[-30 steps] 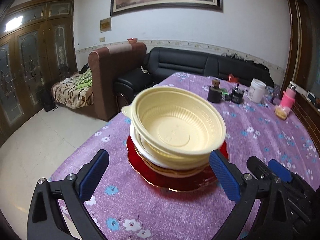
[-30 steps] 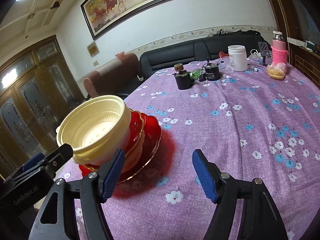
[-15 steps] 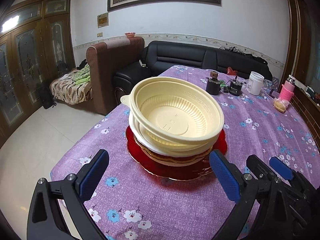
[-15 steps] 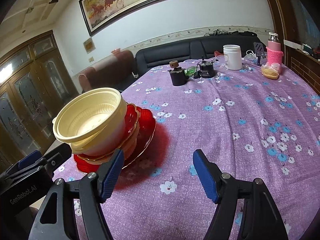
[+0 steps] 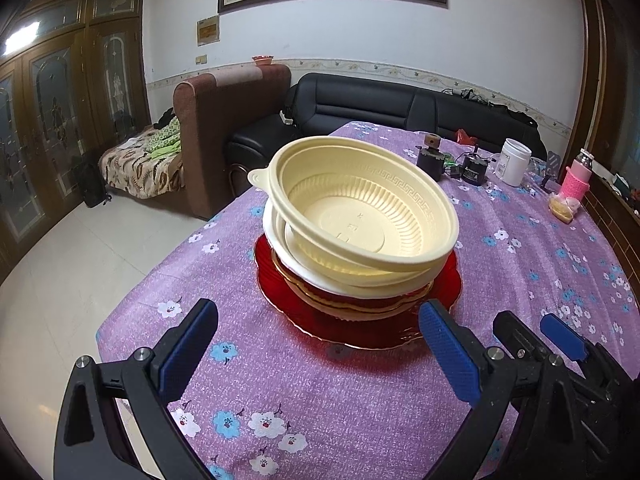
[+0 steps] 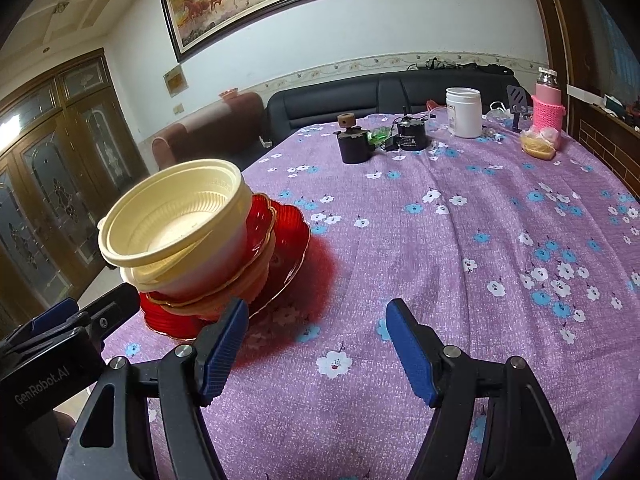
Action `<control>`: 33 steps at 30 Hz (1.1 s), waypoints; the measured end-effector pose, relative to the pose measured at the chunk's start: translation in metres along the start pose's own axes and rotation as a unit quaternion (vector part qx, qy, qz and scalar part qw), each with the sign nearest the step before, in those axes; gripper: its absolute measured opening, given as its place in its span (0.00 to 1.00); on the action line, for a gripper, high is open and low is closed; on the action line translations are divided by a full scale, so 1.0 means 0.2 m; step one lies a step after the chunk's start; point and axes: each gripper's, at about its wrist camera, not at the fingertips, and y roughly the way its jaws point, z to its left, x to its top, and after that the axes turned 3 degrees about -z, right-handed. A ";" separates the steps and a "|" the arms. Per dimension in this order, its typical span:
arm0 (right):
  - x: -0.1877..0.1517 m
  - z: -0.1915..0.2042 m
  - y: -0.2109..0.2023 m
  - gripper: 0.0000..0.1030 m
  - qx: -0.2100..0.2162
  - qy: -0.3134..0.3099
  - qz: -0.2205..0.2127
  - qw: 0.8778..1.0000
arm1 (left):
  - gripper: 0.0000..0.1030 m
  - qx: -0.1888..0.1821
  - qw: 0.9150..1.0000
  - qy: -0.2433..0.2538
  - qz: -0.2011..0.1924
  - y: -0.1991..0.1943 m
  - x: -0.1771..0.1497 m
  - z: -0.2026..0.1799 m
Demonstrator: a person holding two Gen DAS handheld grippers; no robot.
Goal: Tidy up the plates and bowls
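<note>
A cream plastic bowl (image 5: 362,216) sits tilted on top of a white bowl (image 5: 280,236), which rests in a gold-rimmed red dish on a wide red plate (image 5: 304,316). The stack stands on the purple flowered tablecloth near the table's left front. In the right wrist view the cream bowl (image 6: 172,216) and red plate (image 6: 288,248) are at the left. My left gripper (image 5: 316,344) is open and empty, just in front of the stack. My right gripper (image 6: 316,340) is open and empty, to the right of the stack over bare cloth.
At the far end of the table stand a dark cup (image 6: 354,144), a black motor (image 6: 412,136), a white jar (image 6: 463,112), a pink bottle (image 6: 547,104) and a bagged bun (image 6: 538,142). Sofas lie beyond. The table's left edge (image 5: 132,300) is close.
Both grippers have drawn back a little and risen from the stack, staying open. The bowls and plates have not moved.
</note>
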 end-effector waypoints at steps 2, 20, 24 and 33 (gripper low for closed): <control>-0.01 0.01 0.00 0.74 -0.004 -0.003 0.000 1.000 | 0.98 0.000 1.000 -0.001 0.003 0.01 0.00 0.00; -0.03 0.06 0.04 0.74 -0.027 -0.028 0.005 0.999 | 0.98 0.000 1.000 -0.015 0.018 0.08 -0.03 0.05; -0.01 0.09 0.04 0.74 -0.027 -0.045 -0.003 0.999 | 0.98 0.010 1.000 -0.023 -0.007 0.04 -0.03 0.08; 0.08 0.28 0.00 0.82 -0.004 -0.104 -0.043 0.994 | 1.00 0.030 0.994 -0.064 -0.081 -0.09 -0.01 0.21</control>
